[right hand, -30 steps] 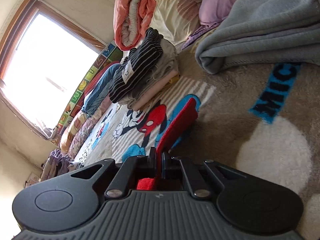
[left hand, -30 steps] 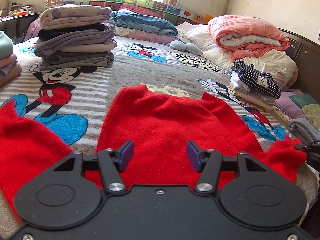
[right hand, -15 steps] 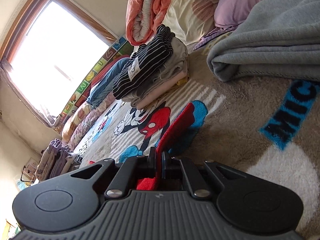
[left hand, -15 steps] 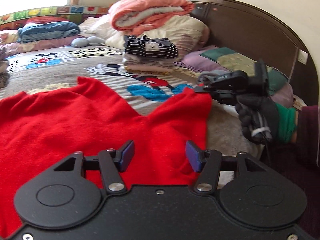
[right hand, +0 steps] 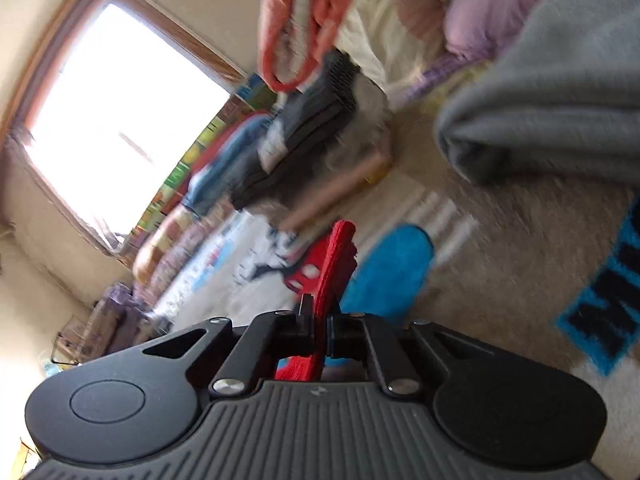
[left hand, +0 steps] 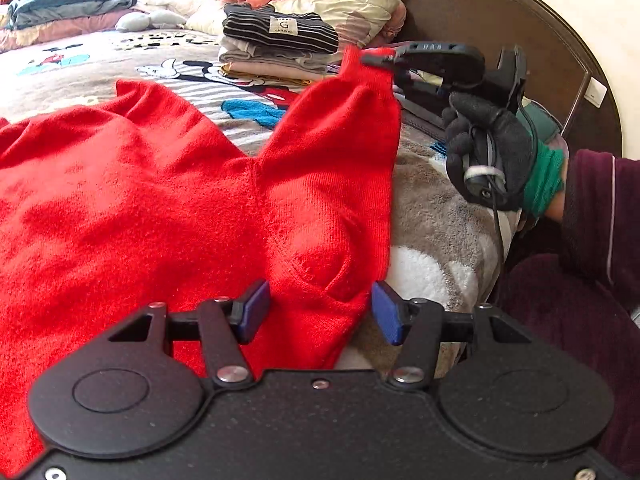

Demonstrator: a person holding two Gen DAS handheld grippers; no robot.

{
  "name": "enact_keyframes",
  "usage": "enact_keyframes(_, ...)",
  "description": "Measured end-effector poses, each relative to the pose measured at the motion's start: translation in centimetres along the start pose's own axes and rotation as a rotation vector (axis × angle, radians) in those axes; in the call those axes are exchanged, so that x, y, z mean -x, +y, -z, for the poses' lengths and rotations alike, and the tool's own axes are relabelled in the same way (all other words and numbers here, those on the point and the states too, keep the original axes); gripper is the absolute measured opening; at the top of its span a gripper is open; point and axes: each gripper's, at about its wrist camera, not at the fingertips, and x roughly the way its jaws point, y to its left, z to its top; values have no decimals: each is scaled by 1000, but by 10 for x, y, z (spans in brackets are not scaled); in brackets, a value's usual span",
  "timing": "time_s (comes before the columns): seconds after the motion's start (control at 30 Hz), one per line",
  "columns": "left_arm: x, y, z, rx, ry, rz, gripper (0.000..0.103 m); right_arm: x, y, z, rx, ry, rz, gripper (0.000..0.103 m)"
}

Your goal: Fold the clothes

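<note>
- Your right gripper (left hand: 374, 59) is pinched tight on the cuff end of the red sweater (left hand: 160, 208)'s sleeve (left hand: 340, 152), lifted off the blanket (left hand: 436, 216) at about 1 o'clock in the left wrist view. Only a thin edge of knit sits between the pads; a sharp tug would likely pull it free and drop the sleeve mid-fold.
- Your left gripper (left hand: 318, 312) stands about half open with nothing held. A raised fold at the sleeve's base lies between its blue fingers (left hand: 256, 309), but they are not pressing it. If you close here, you risk catching a loose bunch rather than a clean edge, and the fold could come out crooked.
- The sweater's body lies spread from 9 to 12 o'clock on the blanket, wrinkled near the armpit. Carrying the sleeve across without the left side anchoring it may drag the whole garment and rumple it.
- The folded stack with the striped piece (left hand: 280, 32) sits near the lifted cuff, at about 12 o'clock. A wide swing of your right hand (left hand: 492, 152) could knock it.
- The right wrist view is blurred, so how deep the cloth (right hand: 332, 272) sits in the jaws is hard to judge there.
</note>
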Motion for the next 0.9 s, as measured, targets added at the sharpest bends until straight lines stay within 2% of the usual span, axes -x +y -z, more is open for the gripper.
enact_keyframes(0.07,-1,0,0,0,2,5,55,0,12,-11,44,-48,-59,8)
enact_keyframes(0.23,5,-1,-2,-10,-13,9,55,-41,22,-20,198,120,124,9)
enact_keyframes(0.27,8,-1,-3,-15,-31,10,55,-45,25,-19,229,139,163,12)
enact_keyframes(0.33,19,-2,-6,-28,-87,35,55,-40,26,-17,233,122,221,13)
enact_keyframes(0.4,25,-4,-8,-37,-121,55,55,-30,24,-15,207,90,257,36)
enact_keyframes(0.43,26,-6,-9,-47,-124,60,55,-23,24,-13,191,79,273,57)
enact_keyframes(0.47,26,-7,-9,-60,-124,57,55,-15,24,-10,172,69,272,64)
enact_keyframes(0.6,26,-17,-6,-118,-134,62,55,15,29,13,87,64,259,64)
enact_keyframes(0.77,23,-22,0,-169,-105,53,55,53,47,66,-34,74,197,64)
enact_keyframes(0.8,19,-22,3,-192,-78,44,55,59,51,77,-41,89,178,64)
enact_keyframes(0.9,16,-25,11,-239,-91,-36,55,73,61,112,-27,121,170,65)
